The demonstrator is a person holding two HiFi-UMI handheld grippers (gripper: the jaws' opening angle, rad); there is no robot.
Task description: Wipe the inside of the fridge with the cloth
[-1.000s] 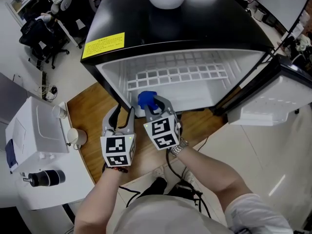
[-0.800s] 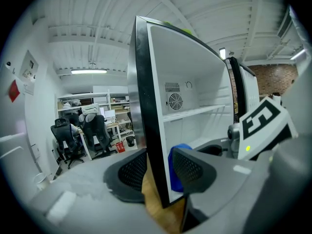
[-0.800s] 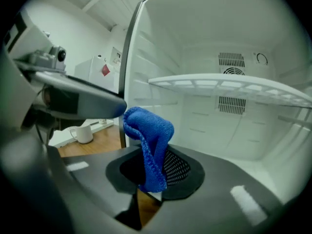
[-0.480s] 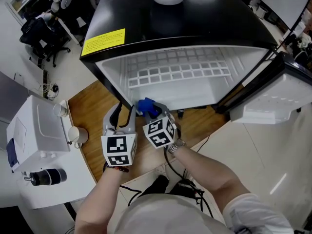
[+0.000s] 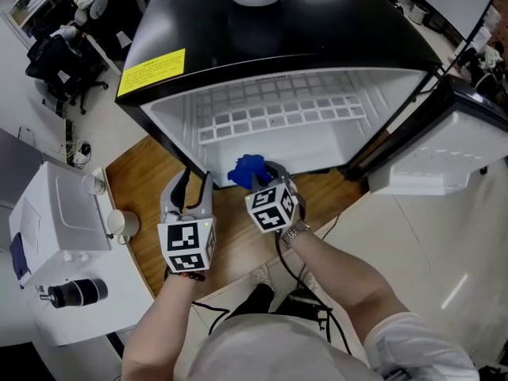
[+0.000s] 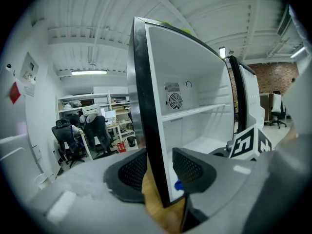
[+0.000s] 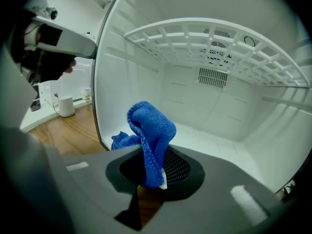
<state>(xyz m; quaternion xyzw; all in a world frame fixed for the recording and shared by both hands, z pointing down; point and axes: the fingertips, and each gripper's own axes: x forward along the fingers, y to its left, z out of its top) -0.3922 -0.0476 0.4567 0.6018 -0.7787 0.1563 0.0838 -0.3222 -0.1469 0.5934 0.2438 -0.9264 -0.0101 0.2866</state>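
The blue cloth point(image 7: 148, 130) sits pinched in the right tool point(image 5: 264, 177) at the fridge's point(image 5: 262, 145) front floor edge. That tool has dipped lower than a second ago. The left tool point(image 5: 195, 184) has stayed put, its jaws apart with the fridge's left wall edge between them.

Wooden surface point(image 5: 143, 182) carries the fridge point(image 5: 278, 38), set at its far edge. White counter point(image 5: 123, 280) butts its left edge: two mugs point(image 5: 123, 223) on the counter's right edge, white box point(image 5: 55, 217) behind, black cylinder point(image 5: 75, 291) near the front.
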